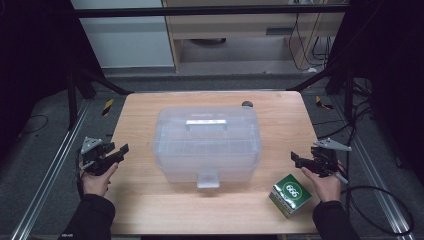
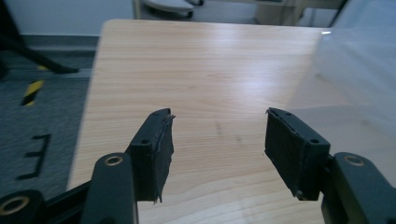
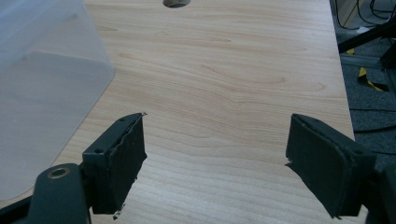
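A translucent plastic storage box [image 1: 207, 142] with a lid, a top handle and a front latch stands in the middle of the wooden table [image 1: 145, 200]. A small green carton [image 1: 290, 194] lies near the front right corner. My left gripper [image 1: 121, 151] hovers at the table's left edge, jaws open and empty, a hand's width from the box. My right gripper [image 1: 295, 159] hovers at the right edge, just behind the carton, also open and empty. In the left gripper view the jaws [image 2: 217, 137] stand wide over bare wood, with the box wall [image 2: 359, 70] at the right. In the right gripper view the box [image 3: 42, 88] is at the left of the open gripper [image 3: 217, 154].
A dark round hole [image 1: 247, 104] sits in the tabletop behind the box, seen as a cable hole [image 3: 176, 3] at the far edge. Black frame struts, floor rails and cables flank the table. A wooden cabinet stands behind.
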Available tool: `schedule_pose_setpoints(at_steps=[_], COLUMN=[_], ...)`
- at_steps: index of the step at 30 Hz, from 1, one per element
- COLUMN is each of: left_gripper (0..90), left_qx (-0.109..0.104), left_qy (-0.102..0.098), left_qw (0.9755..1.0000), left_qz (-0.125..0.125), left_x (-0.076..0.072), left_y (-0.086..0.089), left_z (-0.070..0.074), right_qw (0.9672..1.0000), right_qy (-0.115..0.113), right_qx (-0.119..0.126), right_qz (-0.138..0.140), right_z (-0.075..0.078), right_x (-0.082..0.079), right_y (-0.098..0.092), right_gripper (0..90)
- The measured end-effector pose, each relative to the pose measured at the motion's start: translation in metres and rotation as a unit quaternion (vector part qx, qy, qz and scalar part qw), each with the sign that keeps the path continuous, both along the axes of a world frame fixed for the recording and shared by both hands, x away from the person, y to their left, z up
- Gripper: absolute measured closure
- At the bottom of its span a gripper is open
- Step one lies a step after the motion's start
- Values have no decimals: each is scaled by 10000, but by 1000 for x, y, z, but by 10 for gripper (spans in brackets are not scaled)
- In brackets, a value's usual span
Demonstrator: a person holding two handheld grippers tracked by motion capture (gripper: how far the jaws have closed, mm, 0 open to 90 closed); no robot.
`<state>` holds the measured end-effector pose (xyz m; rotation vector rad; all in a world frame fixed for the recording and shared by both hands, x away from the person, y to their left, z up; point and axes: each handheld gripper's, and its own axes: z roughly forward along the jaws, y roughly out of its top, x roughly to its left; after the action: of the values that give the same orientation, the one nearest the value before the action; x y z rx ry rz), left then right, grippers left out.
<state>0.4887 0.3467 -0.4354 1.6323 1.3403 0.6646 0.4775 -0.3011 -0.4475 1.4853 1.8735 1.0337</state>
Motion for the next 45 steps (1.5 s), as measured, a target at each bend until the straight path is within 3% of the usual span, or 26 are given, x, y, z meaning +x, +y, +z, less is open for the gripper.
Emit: schedule_pose_setpoints(at_steps=[4, 7, 18, 20, 21, 26, 29, 34, 38, 39, 40, 43, 44, 45], left_gripper=[415, 413, 334, 326, 322, 304, 293, 286, 275, 275, 275, 275, 275, 274], left_qx=[164, 290, 533, 574, 664, 636, 729, 812, 758, 823, 823, 1040, 1040, 1208], left_qy=[-95, -323, -432, -441, -489, -553, -547, -543, -575, -624, -624, -657, -657, -671], left_qw=[9998, 9987, 9960, 9952, 9936, 9922, 9891, 9866, 9856, 9837, 9837, 9787, 9787, 9756], left_qz=[-119, -250, -574, -661, -767, -917, -1154, -1309, -1394, -1470, -1470, -1643, -1643, -1708], left_x=[-2, -5, -8, -8, -7, -8, -7, -6, -5, -4, -4, -2, -2, -1], left_y=[-8, -14, -17, -19, -22, -24, -30, -33, -35, -38, -38, -47, -47, -52], left_z=[4, 13, 36, 41, 45, 55, 62, 68, 75, 80, 80, 92, 92, 98], right_qw=[9999, 9997, 9994, 9994, 9994, 9991, 9992, 9989, 9988, 9988, 9988, 9987, 9987, 9988], right_qy=[-58, -129, -147, -131, -119, -81, -75, -85, -117, -163, -163, -191, -191, -178], right_qx=[0, 13, -56, -48, -76, -155, -85, -159, -171, -157, -157, -166, -166, -128], right_qz=[92, 187, 299, 306, 329, 385, 390, 423, 445, 443, 443, 435, 435, 440], right_z=[4, 9, 10, 10, 9, 8, 10, 9, 11, 12, 12, 13, 13, 13], right_x=[-4, -8, -11, -11, -10, -9, -9, -9, -9, -10, -10, -10, -10, -11], right_y=[4, 8, 13, 13, 13, 14, 14, 15, 15, 14, 14, 14, 14, 14], right_gripper=[193, 191, 176, 174, 170, 161, 158, 149, 144, 144, 144, 144, 144, 144])
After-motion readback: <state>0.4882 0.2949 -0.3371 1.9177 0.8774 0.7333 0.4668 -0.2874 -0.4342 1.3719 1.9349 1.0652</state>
